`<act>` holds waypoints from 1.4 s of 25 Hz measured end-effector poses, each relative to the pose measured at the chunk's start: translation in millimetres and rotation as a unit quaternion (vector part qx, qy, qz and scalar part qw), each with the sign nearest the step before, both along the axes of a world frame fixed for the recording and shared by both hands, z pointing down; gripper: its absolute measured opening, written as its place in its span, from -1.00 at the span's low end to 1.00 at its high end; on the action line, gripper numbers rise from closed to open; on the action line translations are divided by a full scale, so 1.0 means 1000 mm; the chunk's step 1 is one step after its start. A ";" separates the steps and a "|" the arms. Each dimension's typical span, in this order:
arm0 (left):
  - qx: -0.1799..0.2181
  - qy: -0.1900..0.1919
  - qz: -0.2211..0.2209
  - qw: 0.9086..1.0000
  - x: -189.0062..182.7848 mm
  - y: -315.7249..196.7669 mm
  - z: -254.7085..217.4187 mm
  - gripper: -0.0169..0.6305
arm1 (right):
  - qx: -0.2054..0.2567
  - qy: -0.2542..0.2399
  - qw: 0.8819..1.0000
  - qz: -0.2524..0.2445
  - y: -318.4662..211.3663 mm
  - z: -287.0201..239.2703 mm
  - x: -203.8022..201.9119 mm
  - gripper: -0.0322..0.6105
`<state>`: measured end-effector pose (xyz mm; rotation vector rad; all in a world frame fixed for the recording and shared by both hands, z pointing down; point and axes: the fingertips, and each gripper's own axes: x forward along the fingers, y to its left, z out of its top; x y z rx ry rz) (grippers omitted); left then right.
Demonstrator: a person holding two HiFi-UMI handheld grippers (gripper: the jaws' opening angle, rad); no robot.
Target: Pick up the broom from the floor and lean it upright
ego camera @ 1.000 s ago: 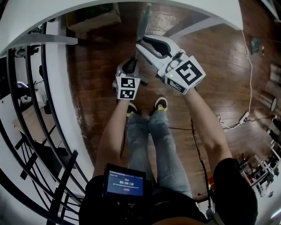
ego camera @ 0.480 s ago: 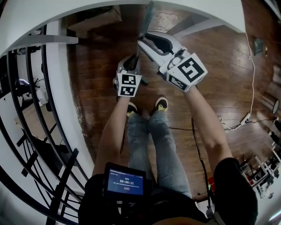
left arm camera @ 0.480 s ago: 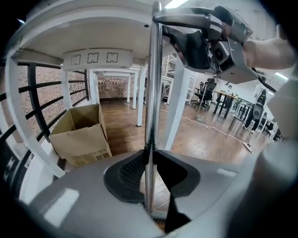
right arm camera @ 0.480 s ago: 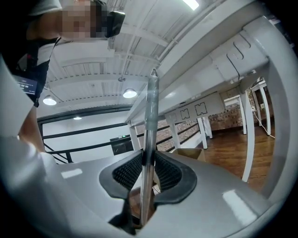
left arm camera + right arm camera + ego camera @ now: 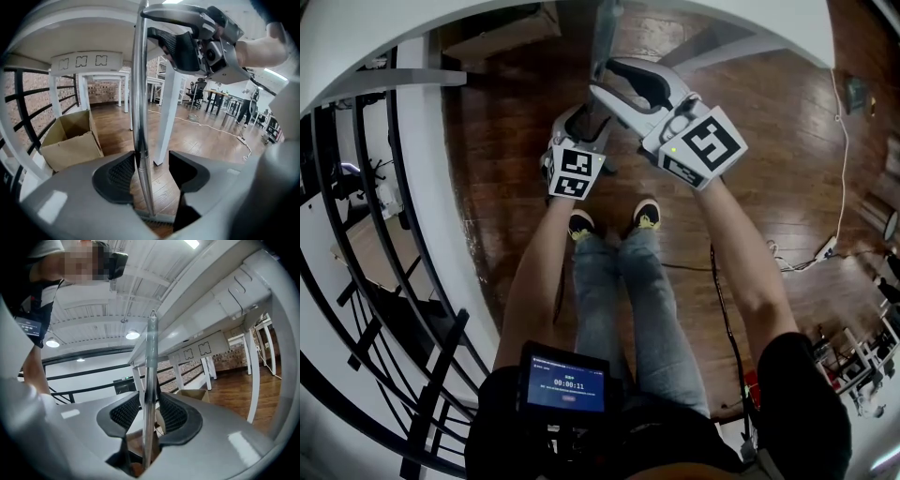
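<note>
Broom handle stands nearly upright in front of the person, its head low by the floor and its top close by the edge of the white table; whether it touches that edge I cannot tell. A table leg stands just beyond the handle, and a black railing runs along the left. Far left under the table sits a cardboard box, its top open, showing only bare inner walls. A white cable trails over the boards at the right. The left gripper and, higher up, the right gripper have just been opening; both stand apart with the handle between their pads, unclamped.
</note>
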<state>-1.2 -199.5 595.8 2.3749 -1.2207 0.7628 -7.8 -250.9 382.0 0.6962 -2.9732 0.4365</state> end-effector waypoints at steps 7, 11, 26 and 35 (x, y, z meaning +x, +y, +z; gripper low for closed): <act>0.003 0.010 -0.001 1.000 -0.007 0.003 -0.009 -0.05 | -0.011 0.001 1.000 0.025 0.003 0.002 0.011 -0.44; -0.003 0.015 -0.033 0.999 -0.025 0.012 -0.030 -0.04 | -0.030 0.008 0.998 0.060 0.010 0.000 0.035 -0.44; 0.141 0.075 -0.060 0.985 -0.117 0.191 -0.350 -0.91 | -0.025 0.052 0.994 0.096 0.223 -0.166 0.032 -0.45; 0.170 0.082 -0.096 0.977 -0.114 0.258 -0.409 -0.90 | -0.016 0.045 0.989 0.137 0.273 -0.219 0.049 -0.89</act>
